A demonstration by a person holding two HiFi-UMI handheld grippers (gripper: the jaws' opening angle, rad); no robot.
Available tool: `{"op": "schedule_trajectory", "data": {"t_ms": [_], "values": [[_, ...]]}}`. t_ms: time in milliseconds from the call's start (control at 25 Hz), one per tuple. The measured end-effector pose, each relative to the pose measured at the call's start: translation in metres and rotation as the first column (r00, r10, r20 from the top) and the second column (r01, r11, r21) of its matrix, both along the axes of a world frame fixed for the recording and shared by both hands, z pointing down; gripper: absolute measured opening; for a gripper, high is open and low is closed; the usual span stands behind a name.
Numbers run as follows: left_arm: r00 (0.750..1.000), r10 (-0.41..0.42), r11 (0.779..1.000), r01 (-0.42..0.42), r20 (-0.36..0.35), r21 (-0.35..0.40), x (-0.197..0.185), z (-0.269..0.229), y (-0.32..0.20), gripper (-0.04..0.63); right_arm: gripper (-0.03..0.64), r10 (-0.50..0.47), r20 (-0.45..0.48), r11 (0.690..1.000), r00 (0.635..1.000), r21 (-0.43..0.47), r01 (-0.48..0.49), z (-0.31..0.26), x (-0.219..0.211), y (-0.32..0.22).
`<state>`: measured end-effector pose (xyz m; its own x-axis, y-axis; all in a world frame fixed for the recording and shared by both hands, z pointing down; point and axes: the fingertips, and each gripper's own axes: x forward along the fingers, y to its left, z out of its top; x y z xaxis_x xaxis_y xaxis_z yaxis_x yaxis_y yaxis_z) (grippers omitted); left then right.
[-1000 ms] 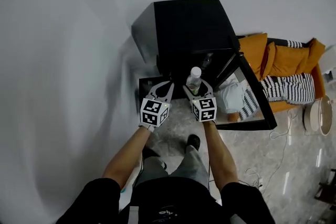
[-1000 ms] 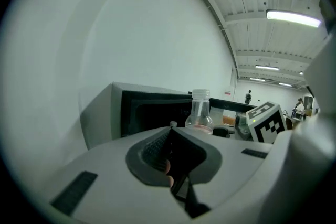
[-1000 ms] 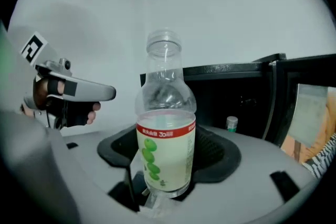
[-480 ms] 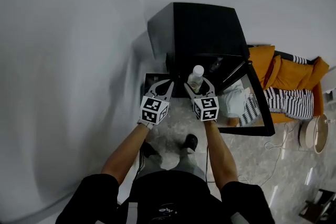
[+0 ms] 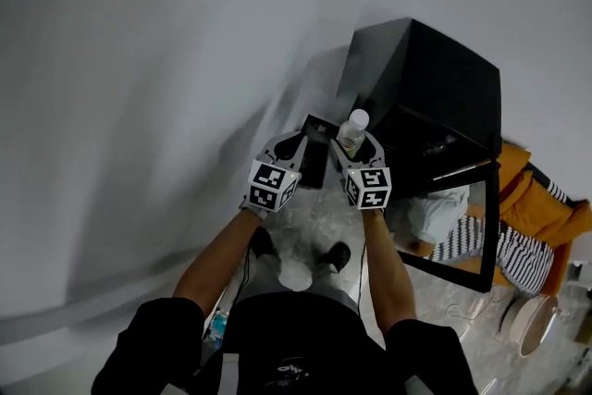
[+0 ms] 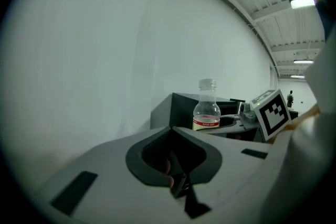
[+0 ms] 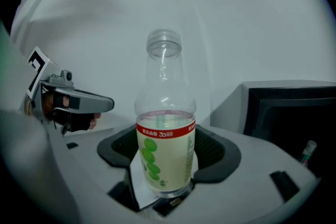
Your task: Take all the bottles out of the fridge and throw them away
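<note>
The jaws of the right gripper (image 5: 354, 148) are closed on a bottle (image 7: 165, 149), gripping it low on the labelled body. The bottle stands upright, its long axis square to the line of the jaws, neck and open mouth well above them. It is clear plastic with pale liquid in the lower half. The jaws of the left gripper (image 5: 294, 141) are pressed together with nothing between them, and that gripper hangs level with the right one, just to its left.

From the head view, a dark box (image 5: 314, 164) sits on the floor against the wall, just left of the fridge (image 5: 435, 92). I judge it to be the bin (though its inside cannot be made out). It lies down and slightly left of the held bottle, showing between the two sets of jaws. The right gripper has the load, so the drop looks to be its job: bring the bottle over the box's mouth, then part the jaws. The fridge stands to the right of the bottle, its door swung open.
</note>
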<state>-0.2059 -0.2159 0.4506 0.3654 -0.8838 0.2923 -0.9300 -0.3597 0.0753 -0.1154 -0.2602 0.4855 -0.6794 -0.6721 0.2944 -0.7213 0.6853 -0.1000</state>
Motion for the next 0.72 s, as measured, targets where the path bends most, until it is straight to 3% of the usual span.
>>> {"op": "schedule_trajectory", "data": {"t_ms": [240,480,720], "values": [[0.998,-0.053,0.998,0.053,-0.014,-0.018,-0.039,0.013,0.017,0.002,0.319,-0.053,-0.017,0.998,0.998,-0.027,0.053,0.018,-0.036,0.013],[0.999,-0.018,0.999,0.018,-0.027,-0.028,-0.041,0.047,0.012,0.002,0.319,-0.050,-0.003,0.996,0.999,-0.075,0.049,0.059,-0.058,0.008],[0.998,-0.028,0.997,0.025,-0.048,-0.075,-0.041,0.113,0.006,0.002,0.319,-0.059,0.002,0.993,0.998,-0.105,0.059,0.128,-0.070,-0.004]]}}
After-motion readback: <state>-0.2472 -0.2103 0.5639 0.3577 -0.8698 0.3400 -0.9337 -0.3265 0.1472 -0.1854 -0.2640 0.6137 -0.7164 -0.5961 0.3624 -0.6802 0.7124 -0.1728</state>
